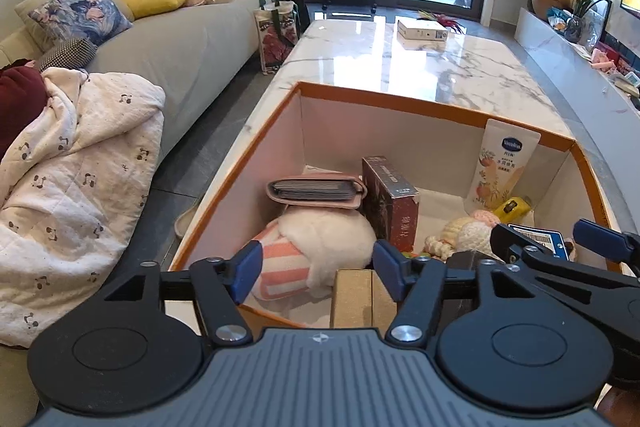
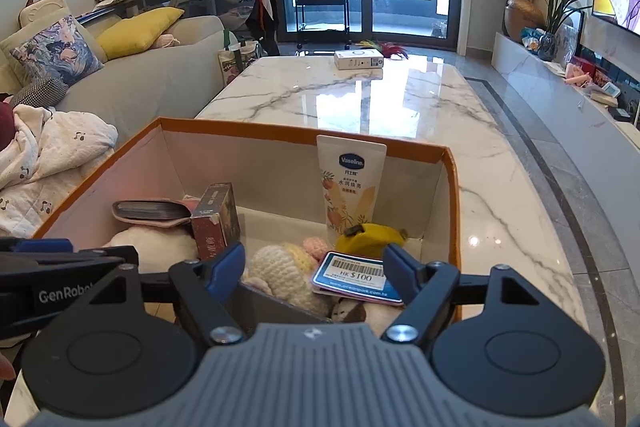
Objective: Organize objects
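Observation:
An open orange-rimmed box (image 1: pixel 400 105) (image 2: pixel 280 131) stands on the marble table and holds several items. A Vaseline tube (image 1: pixel 500 167) (image 2: pixel 350 187) leans on its far wall. A dark red carton (image 1: pixel 390 203) (image 2: pixel 216 215) stands upright beside a pink wallet (image 1: pixel 316 191) (image 2: pixel 152 213), which lies on a white plush (image 1: pixel 332 231). A crocheted toy (image 2: pixel 280 267), a yellow object (image 2: pixel 372 239) and a blue HK$100 card (image 2: pixel 356 277) lie at the right. My left gripper (image 1: pixel 316 269) is open above the plush. My right gripper (image 2: pixel 316 269) (image 1: pixel 560 243) is open above the card.
A white flat box (image 1: pixel 422 29) (image 2: pixel 358 59) lies at the table's far end. A grey sofa (image 1: pixel 168 43) with cushions and a blanket runs along the left. A low TV shelf (image 2: pixel 560 79) with plants lines the right wall.

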The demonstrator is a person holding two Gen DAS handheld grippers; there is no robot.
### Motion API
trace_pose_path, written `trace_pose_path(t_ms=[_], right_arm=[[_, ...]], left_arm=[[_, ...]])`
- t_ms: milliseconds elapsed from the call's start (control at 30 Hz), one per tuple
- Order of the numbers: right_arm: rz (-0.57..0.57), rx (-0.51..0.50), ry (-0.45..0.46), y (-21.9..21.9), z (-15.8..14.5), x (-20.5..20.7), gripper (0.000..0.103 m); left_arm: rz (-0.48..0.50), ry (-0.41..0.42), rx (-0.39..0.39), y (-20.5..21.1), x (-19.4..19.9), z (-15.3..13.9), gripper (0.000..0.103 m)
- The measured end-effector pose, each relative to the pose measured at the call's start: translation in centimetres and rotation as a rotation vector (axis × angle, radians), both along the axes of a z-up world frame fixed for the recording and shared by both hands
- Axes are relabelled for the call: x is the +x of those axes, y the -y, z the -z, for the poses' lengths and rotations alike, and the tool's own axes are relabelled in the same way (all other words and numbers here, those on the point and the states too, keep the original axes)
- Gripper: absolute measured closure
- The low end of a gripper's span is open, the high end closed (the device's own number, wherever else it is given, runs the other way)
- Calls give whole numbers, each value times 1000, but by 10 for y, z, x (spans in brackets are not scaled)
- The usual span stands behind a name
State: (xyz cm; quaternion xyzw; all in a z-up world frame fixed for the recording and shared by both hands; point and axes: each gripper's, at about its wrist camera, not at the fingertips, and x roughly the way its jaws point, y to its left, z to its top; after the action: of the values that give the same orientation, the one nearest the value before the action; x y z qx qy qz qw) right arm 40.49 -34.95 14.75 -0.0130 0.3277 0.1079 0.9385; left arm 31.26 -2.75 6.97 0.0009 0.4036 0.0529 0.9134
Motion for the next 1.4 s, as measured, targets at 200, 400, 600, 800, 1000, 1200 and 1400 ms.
trace_pose_path(t_ms=[200, 400, 600, 800, 1000, 1200, 1400], right_arm=[[26, -4, -11, -1, 0, -10, 23], [54, -3, -21, -1, -3, -24, 21], [61, 8, -36, 2, -2, -35, 21], [60, -26, -82, 0, 6, -39, 20], [38, -6, -140, 4, 6, -35, 20], [-25, -17, -190, 11, 3, -32, 20], [-84, -35, -233, 23, -1, -35, 20]], left_arm=[[-3, 5, 12, -2, -8, -1, 25], [12, 6, 37, -2, -19, -6, 25], [32, 14, 35, -8, -24, -5, 17], [57, 14, 92, 0, -24, -1, 16], [77, -10, 92, 1, -16, 3, 16], [100, -66, 29, -2, -18, 6, 16], [145, -108, 12, 4, -33, 9, 16]])
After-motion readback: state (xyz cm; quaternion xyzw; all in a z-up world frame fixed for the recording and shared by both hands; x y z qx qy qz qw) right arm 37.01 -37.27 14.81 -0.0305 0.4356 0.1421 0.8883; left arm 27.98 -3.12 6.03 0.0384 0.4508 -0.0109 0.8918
